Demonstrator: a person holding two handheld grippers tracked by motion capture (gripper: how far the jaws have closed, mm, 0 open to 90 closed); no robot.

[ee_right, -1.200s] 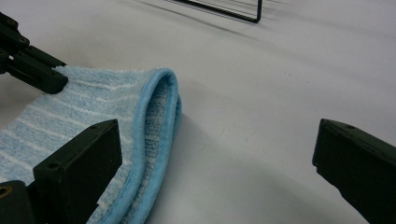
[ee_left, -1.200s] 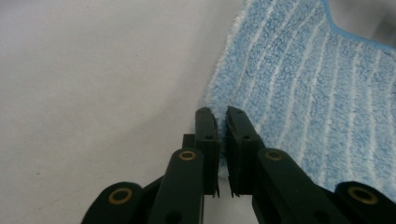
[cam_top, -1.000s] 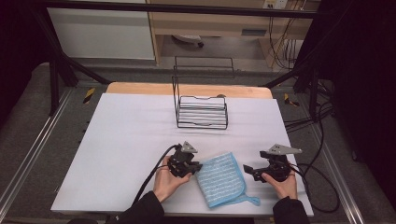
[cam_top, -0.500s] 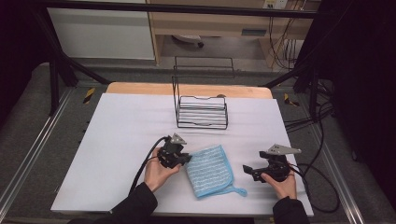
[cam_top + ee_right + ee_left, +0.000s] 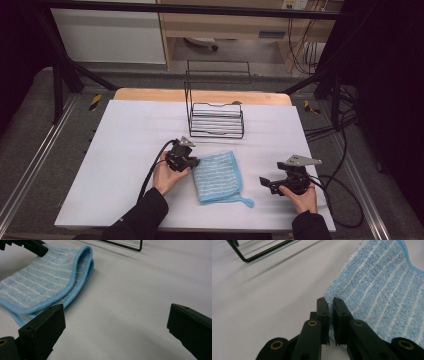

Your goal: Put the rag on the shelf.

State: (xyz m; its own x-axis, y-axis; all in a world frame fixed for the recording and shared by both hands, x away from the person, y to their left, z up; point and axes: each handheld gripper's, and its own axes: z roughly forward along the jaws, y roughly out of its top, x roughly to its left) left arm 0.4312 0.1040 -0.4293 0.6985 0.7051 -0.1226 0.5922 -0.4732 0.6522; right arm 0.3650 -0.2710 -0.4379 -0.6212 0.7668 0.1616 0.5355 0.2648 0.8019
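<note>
The cloth [image 5: 217, 176] at lower centre of the high view is showing light blue with thin white stripes and a solid blue border. The wire rack [image 5: 216, 119] above it is appearing black, on a white table cover [image 5: 125, 145]. Both grippers, left [image 5: 192, 162] and right [image 5: 263, 181], are showing black, with brass-coloured pivot pins in the left gripper view.

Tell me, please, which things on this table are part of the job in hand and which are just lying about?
In use:
- blue striped cloth, folded
- left gripper, shut on the cloth's edge
- right gripper, open beside the cloth

Lying about, as far as I can tell:
- black wire rack, standing apart behind the cloth
</note>
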